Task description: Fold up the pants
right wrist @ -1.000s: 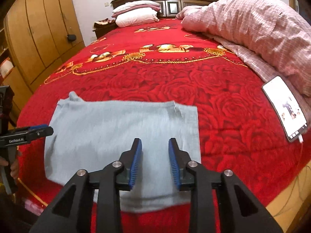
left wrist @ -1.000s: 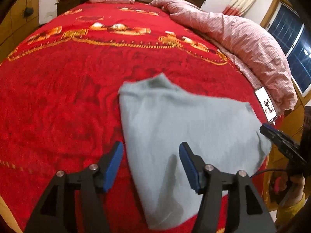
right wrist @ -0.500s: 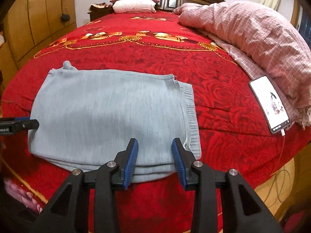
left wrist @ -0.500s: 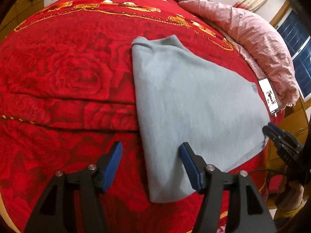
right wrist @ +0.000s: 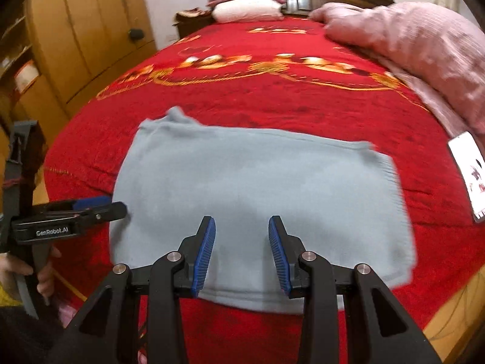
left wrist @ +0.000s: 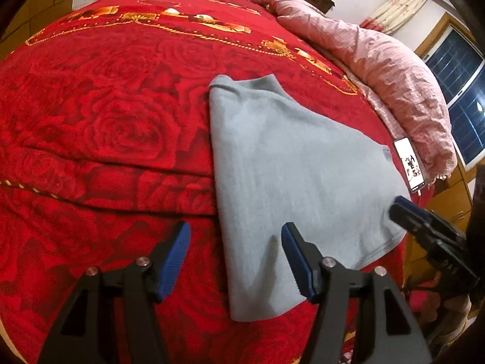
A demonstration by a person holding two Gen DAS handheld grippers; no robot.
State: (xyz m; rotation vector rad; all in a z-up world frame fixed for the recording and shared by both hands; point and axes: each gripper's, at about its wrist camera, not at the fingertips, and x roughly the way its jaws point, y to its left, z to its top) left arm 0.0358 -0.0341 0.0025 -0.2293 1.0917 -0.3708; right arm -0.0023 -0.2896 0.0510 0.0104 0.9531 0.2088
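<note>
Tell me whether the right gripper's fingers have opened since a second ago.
Yes. The right gripper now stands wider open over the grey pants, which lie folded on the red bedspread.

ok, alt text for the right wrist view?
Folded grey pants lie flat on a red bedspread, the open right gripper above their near edge. The left gripper is at their left edge; a phone lies right.

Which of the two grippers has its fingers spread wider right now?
The left gripper: its blue pads stand far apart beside the folded grey pants. The right gripper is open more narrowly.
</note>
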